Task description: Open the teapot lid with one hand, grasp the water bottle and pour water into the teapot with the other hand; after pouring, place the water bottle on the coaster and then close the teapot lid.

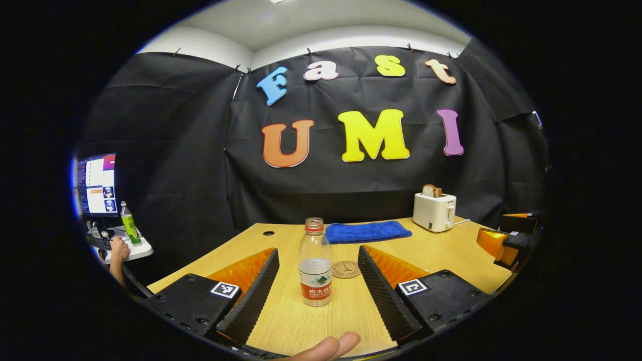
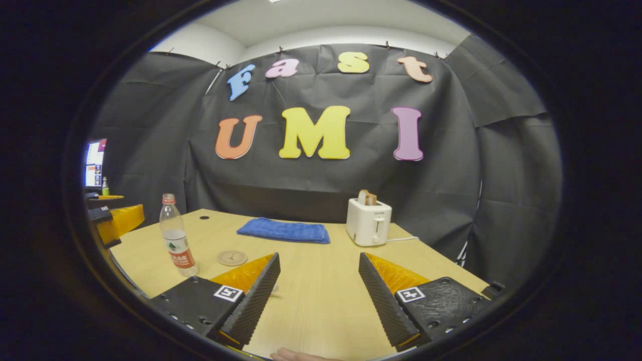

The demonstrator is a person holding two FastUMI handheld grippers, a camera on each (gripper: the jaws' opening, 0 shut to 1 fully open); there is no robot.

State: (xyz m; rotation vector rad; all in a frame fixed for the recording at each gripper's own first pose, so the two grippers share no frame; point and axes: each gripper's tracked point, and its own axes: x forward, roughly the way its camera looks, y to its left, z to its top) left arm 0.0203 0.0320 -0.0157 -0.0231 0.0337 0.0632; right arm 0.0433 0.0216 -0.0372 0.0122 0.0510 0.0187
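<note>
Clear plastic water bottle [image 1: 315, 263], red-capped with a red-and-white label too small to read, stands on the counter [image 1: 311, 321] between the open left hand-held gripper [image 1: 317, 283] fingers, beside the coaster [image 1: 346, 269]; right hand-held gripper [image 2: 319, 281] open too.

Lab booth: black cloth wall [image 2: 451, 165], monitor [image 1: 96, 184], wooden table [image 2: 321, 281].

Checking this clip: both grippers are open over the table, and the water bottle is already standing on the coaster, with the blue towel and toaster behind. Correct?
Not quite. In the left gripper view the water bottle stands on the bare table, beside the coaster, not on it. The rest holds: both grippers are open, with the blue towel and toaster behind.
</note>
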